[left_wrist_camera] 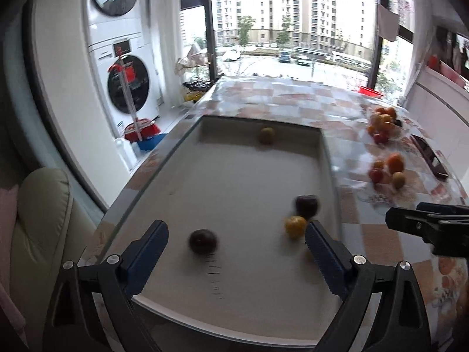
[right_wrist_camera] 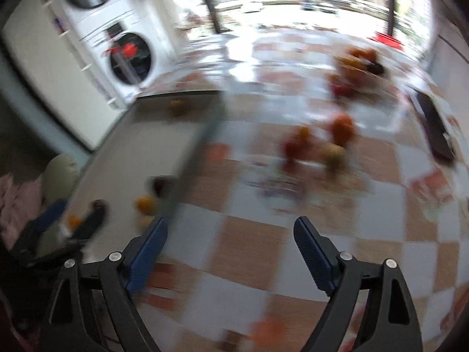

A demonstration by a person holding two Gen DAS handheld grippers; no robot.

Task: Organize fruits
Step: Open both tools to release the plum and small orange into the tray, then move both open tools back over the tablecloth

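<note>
Left wrist view gives us a sharp tray [left_wrist_camera: 187, 135] holding a dark plum [left_wrist_camera: 203, 240], a yellow fruit [left_wrist_camera: 295, 227] and a far kiwi [left_wrist_camera: 266, 135], its long axis running away from us; left gripper [left_wrist_camera: 236, 245] jaws wide, empty. Right wrist view is blurred: right gripper [right_wrist_camera: 230, 242] jaws wide, empty, over the checked surface [right_wrist_camera: 255, 252], loose fruit pile [right_wrist_camera: 319, 143] ahead.

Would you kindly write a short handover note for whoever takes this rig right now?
Left gripper: open, empty, above the tray.
Right gripper: open, empty, over the checked tablecloth beside the tray.
Done: four fruits lie in the tray: two dark fruits, a yellow one and a greenish one at the far wall.
Left: a loose fruit pile and a farther heap on the table.
</note>
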